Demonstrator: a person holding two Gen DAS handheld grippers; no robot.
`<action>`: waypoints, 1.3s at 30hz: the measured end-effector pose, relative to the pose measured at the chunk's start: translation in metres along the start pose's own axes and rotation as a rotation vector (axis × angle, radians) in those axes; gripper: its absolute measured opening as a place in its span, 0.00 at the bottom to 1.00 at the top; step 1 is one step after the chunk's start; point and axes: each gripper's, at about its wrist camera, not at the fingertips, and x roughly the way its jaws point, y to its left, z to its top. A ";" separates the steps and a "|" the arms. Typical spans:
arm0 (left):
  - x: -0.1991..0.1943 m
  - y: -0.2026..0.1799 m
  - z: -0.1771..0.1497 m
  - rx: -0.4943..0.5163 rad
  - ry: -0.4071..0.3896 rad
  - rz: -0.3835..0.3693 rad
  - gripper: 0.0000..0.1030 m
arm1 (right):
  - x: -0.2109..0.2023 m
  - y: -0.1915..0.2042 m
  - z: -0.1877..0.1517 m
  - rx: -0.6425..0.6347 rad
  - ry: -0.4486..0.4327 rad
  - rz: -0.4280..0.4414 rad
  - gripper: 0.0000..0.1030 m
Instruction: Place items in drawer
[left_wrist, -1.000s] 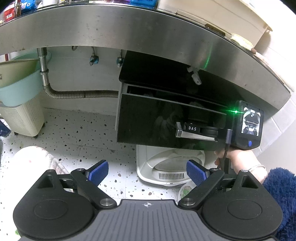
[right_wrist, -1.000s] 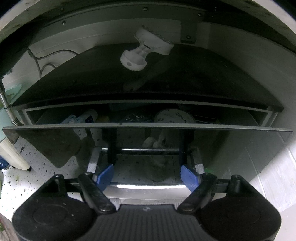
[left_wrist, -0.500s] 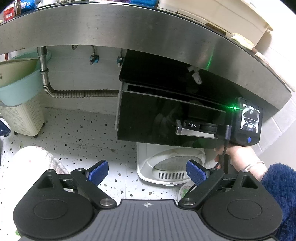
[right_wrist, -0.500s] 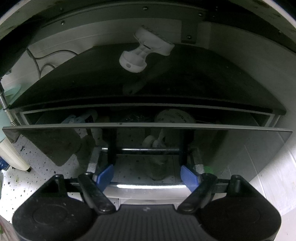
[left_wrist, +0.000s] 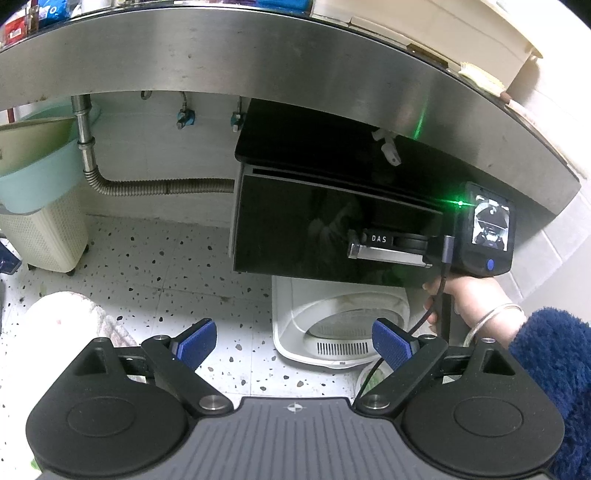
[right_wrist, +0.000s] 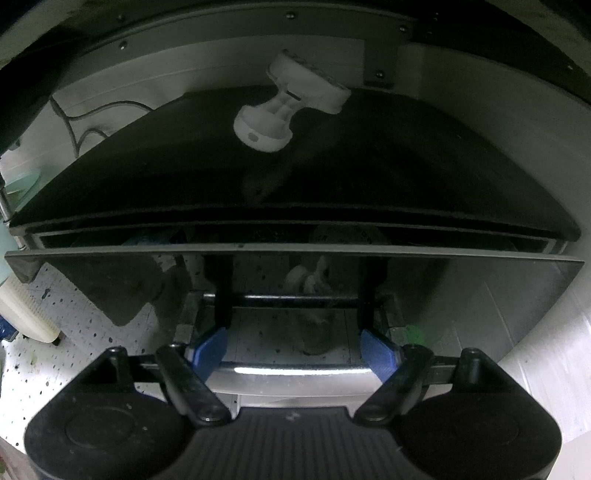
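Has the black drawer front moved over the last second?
Yes. The drawer front has slid inward toward the cabinet top; the gap above it is narrower, with the right gripper against its handle.

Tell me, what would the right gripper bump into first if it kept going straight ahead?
Most likely the black glossy drawer front: the open right gripper already sits at its metal handle, right ahead. Depth is hard to judge here.

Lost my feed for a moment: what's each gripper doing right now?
Left gripper: open, holding nothing.
Right gripper: open, at the drawer front, gripping nothing.
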 end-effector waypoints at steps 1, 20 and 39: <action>0.000 0.000 0.000 0.001 -0.001 0.001 0.89 | 0.001 0.000 0.001 0.000 0.000 0.000 0.78; 0.000 -0.006 -0.004 0.037 0.017 0.013 0.89 | 0.008 0.000 0.004 0.004 -0.022 -0.004 0.78; 0.009 -0.008 -0.005 0.084 0.052 0.041 0.89 | 0.006 0.002 -0.005 0.011 -0.085 -0.010 0.78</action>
